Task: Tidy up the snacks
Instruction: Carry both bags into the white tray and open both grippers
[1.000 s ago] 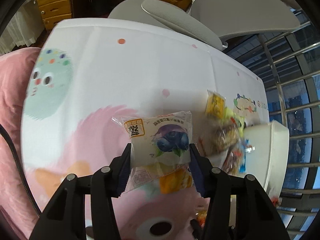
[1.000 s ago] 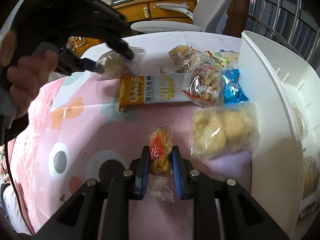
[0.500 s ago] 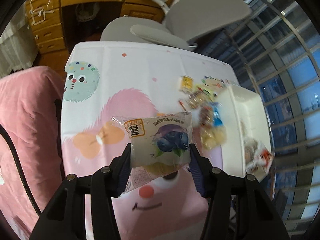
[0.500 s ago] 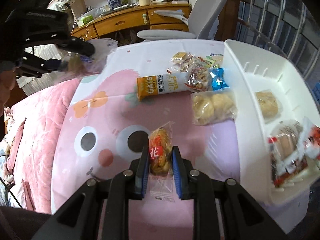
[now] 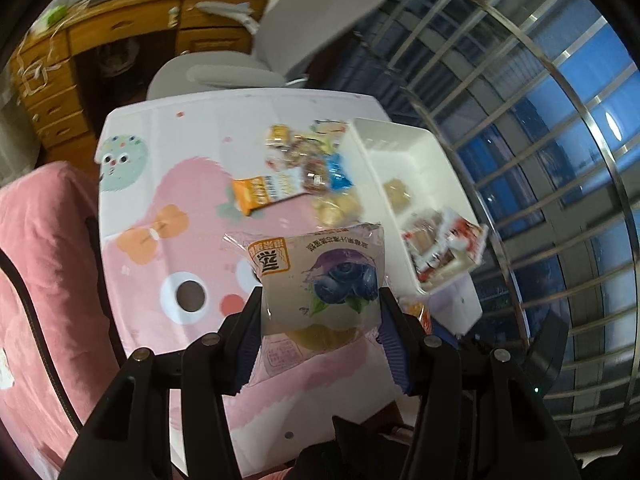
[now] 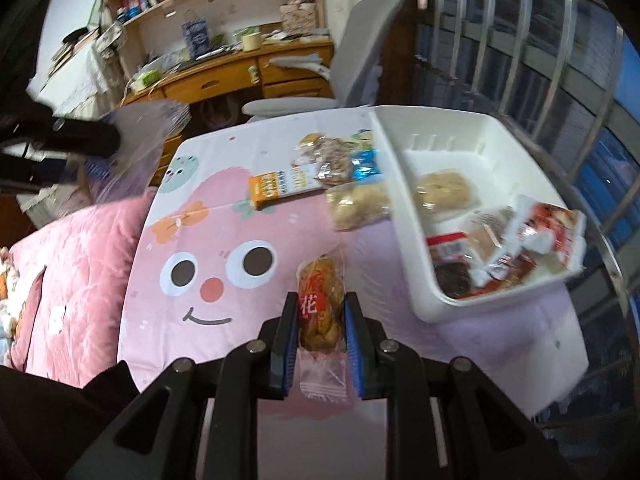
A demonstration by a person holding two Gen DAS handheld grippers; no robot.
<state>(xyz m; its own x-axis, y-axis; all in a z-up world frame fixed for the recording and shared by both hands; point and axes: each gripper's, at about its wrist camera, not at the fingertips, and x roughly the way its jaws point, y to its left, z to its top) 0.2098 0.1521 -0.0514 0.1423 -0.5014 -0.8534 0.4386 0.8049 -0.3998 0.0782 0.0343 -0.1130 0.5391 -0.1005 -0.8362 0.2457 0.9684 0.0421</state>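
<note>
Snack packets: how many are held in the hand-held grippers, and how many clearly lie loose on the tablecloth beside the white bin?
Held: 2, the blueberry cake packet and the fried twist packet
Tablecloth, tellable: 3, the oat bar, blue candy packet, puff pastry bag
Total: 5

Grey office chair (image 6: 352,80) before wooden desk (image 6: 240,76); pink quilt (image 6: 68,248) beside cartoon tablecloth (image 6: 224,248).
</note>
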